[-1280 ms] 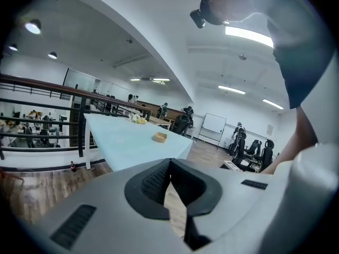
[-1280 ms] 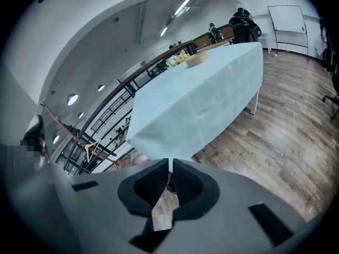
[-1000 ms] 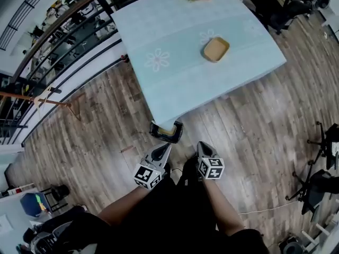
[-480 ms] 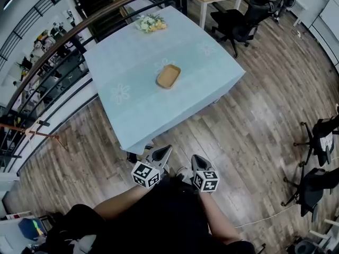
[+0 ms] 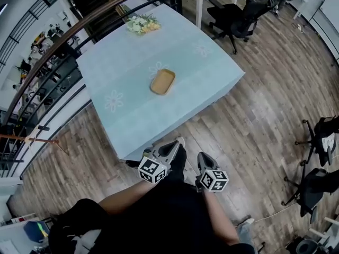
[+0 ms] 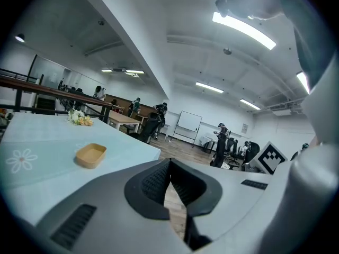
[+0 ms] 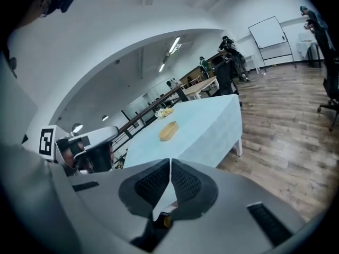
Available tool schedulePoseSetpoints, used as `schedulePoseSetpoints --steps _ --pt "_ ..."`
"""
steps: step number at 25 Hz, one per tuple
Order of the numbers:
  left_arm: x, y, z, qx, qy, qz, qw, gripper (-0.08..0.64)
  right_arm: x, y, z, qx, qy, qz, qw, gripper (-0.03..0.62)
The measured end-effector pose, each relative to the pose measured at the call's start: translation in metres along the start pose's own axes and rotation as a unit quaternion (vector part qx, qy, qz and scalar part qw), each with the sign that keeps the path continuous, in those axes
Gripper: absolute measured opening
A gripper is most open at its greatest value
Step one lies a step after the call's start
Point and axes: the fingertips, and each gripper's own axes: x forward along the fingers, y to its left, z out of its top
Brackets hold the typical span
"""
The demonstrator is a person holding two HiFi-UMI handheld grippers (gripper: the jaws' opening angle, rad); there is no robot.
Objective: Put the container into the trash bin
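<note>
My left gripper (image 5: 170, 148) and right gripper (image 5: 203, 158) are both closed, holding nothing. The tan container (image 5: 162, 82) sits farther off on the table (image 5: 122, 73), well apart and slightly left, long axis running near-left to far-right. I judge the left gripper is nearer.

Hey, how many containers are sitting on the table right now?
1. The tan container lies near the middle of the pale blue table, apart from the flowers at its far corner. None appears hidden.

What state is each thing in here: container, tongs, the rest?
Container: upright on the table, open-topped, looks empty, untouched.
Left tongs: shut, nothing between them.
Right tongs: shut, nothing between them.
Flower bunch: lying near the table's far edge.
</note>
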Motion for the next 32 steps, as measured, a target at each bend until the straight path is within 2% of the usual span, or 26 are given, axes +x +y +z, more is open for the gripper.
schedulePoseSetpoints --steps 6,13,19,22,26,30,32 --pt "0.055 0.057 0.023 -0.026 -0.019 0.011 0.9994 0.014 0.07 0.01 0.074 -0.061 0.011 0.029 0.998 0.037" --pt "0.083 0.164 0.064 -0.057 -0.062 0.081 0.9932 0.014 0.178 0.03 0.149 -0.132 0.063 0.065 0.987 0.038" --pt "0.073 0.241 0.077 -0.085 -0.076 0.135 0.9843 0.014 0.253 0.058 0.172 -0.174 0.108 0.089 0.975 0.038" --pt "0.067 0.258 0.077 -0.1 -0.079 0.163 0.9785 0.014 0.282 0.065 0.181 -0.186 0.124 0.095 0.97 0.038" --pt "0.067 0.277 0.074 -0.115 -0.078 0.189 0.9722 0.014 0.32 0.076 0.19 -0.195 0.146 0.124 0.962 0.04" --pt "0.054 0.298 0.075 -0.114 -0.079 0.242 0.9603 0.014 0.348 0.087 0.19 -0.221 0.169 0.141 0.95 0.039" --pt "0.052 0.307 0.074 -0.125 -0.079 0.264 0.9531 0.014 0.363 0.085 0.196 -0.238 0.178 0.144 0.944 0.038"
